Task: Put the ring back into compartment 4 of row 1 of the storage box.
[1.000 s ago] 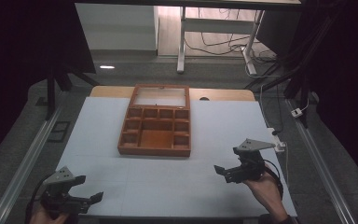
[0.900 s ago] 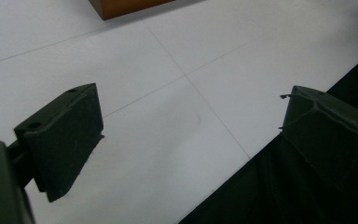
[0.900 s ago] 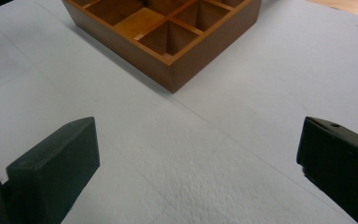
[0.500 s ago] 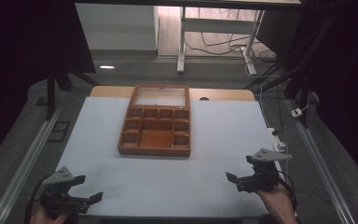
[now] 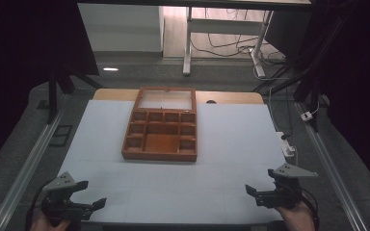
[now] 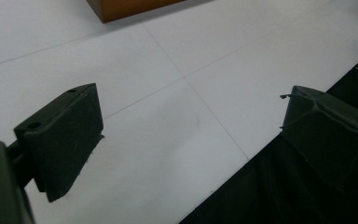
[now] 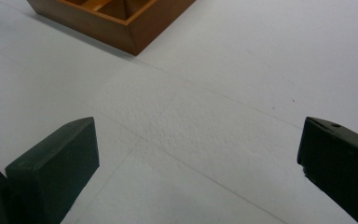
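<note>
The right hand-held gripper (image 5: 255,191) has pulled back to 5 o'clock on the bench (image 5: 231,139); left hand-held gripper (image 5: 92,195) unmoved at 7. Both spread, empty. One wooden tray (image 5: 161,129).

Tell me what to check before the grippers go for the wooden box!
1. Left gripper open: ok, its jaws stand wide apart with nothing between them.
2. Right gripper open: ok, jaws wide apart and nothing held.
3. Path to the wooden box: ok, only bare white table lies between both grippers and the box.
4. Box lid open: ok, it lies back behind the compartments.
5. Compartments empty: ok as far as the high view shows; the small far ones are hard to read.
6. Box sitting flat and square on the table: ok.
</note>
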Demonstrator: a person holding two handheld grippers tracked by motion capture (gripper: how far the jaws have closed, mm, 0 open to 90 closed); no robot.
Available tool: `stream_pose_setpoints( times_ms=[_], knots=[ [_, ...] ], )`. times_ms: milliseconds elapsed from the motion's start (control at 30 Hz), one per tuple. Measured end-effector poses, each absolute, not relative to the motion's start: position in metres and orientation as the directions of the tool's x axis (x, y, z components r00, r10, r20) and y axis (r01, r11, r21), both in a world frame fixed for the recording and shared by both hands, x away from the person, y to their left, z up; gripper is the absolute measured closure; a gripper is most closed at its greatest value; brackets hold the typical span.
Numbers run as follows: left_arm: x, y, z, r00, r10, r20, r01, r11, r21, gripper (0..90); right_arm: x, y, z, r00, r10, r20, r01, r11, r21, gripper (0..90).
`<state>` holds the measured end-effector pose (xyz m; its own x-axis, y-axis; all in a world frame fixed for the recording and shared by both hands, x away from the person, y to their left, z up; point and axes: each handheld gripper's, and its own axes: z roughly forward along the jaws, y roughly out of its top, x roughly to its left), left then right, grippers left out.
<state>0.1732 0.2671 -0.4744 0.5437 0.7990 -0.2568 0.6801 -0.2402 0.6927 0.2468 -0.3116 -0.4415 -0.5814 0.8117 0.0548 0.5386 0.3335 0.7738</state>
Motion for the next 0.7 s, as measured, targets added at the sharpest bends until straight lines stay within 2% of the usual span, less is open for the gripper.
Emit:
stream_pose_setpoints(
  times_ms=[700],
  knots=[
    [0.173,0.266,-0.475,0.547,0.799,-0.251,0.679,-0.247,0.691,5.3,0.223,-0.339,-0.453,-0.495,0.861,0.116,0.637,0.269,0.723,0.0]
  ],
)
